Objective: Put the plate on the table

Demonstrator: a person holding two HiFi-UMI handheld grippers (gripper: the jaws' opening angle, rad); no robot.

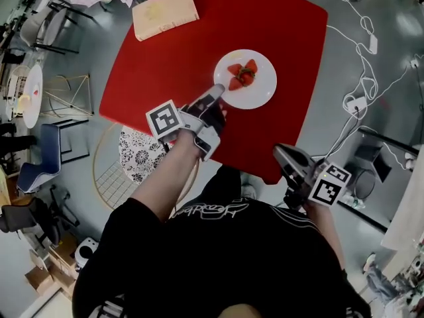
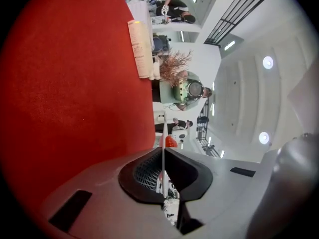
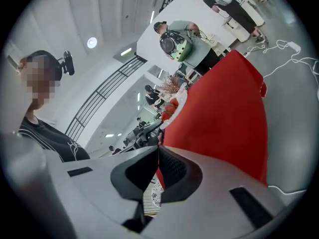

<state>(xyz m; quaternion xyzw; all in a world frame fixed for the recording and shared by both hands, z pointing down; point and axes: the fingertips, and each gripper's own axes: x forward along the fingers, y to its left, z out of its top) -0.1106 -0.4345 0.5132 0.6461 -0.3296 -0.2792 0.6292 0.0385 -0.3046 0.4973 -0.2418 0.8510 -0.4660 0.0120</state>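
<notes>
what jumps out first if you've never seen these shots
The big red table fills the head view, with a white plate of strawberries near its middle. The left hand-held gripper pinches the plate's near rim; the right hand-held gripper hangs shut by the table's near corner.

The plate (image 1: 262, 93), strawberries (image 1: 241, 75) on it, lies over the table's (image 1: 285, 18) right half, the left gripper (image 1: 218, 90) on its near-left rim, a book (image 1: 164, 12) at the far-left corner, the right gripper (image 1: 281, 152) off the near edge.
</notes>
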